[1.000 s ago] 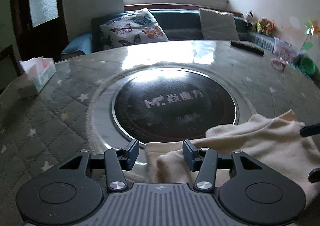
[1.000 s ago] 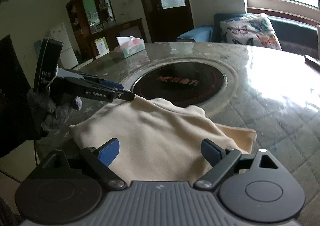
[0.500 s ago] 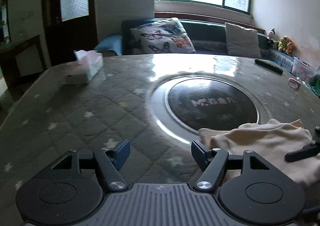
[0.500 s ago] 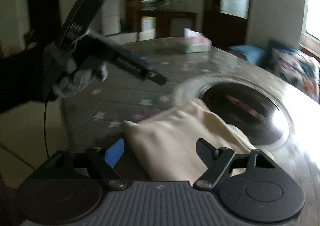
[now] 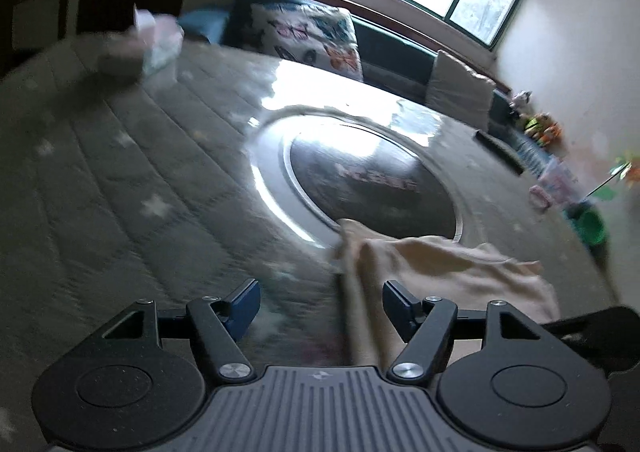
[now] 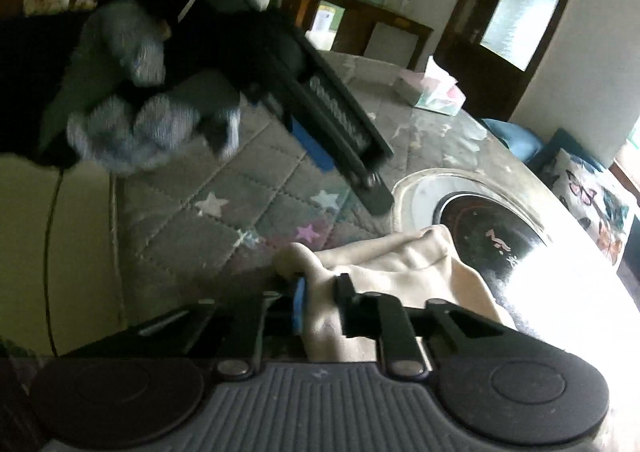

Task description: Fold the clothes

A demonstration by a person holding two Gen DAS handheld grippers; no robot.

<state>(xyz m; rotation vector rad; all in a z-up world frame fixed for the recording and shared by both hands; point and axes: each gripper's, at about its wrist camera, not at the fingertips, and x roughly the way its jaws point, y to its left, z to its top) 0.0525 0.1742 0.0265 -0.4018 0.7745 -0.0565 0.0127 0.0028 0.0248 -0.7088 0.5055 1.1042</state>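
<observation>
Cloth: cream garment point(image 6: 404, 272), soft and bunched, lying on the near part of the tabletop point(image 5: 120, 188), far edge lapping onto the dark round plate point(image 5: 376, 188) in the middle.
Cloth in left view: same cream garment point(image 5: 440, 264), rumpled, a ridge of it running down between the open fingers but not pinched.
Right claw point(image 6: 320, 298): jaws just closed down, now narrow, pinching a fold at the near left corner of the cloth.
Left claw point(image 5: 320, 306): wide, holding nothing, hanging just above the tabletop beside the cloth's left edge.
Left hand: grey glove point(image 6: 132, 120), seen from the right view, high and off to the left of the cloth.
Step in hand: likely taking hold of one edge to lift and lay it over.
Doing it well: keep the right pinch tight on the whole fold, not just a thin bit. Bring the left claw to the matching corner and close there too. Lift both corners together and level. Carry slow, so no slipping or bunching. Lay edge on edge, then smooth flat.
Watch out: shiny round plate may let the cloth slide.
Further out: tissue box point(image 6: 434, 90) well apart at the far side, butterfly pillow point(image 5: 312, 36) on the sofa behind.
</observation>
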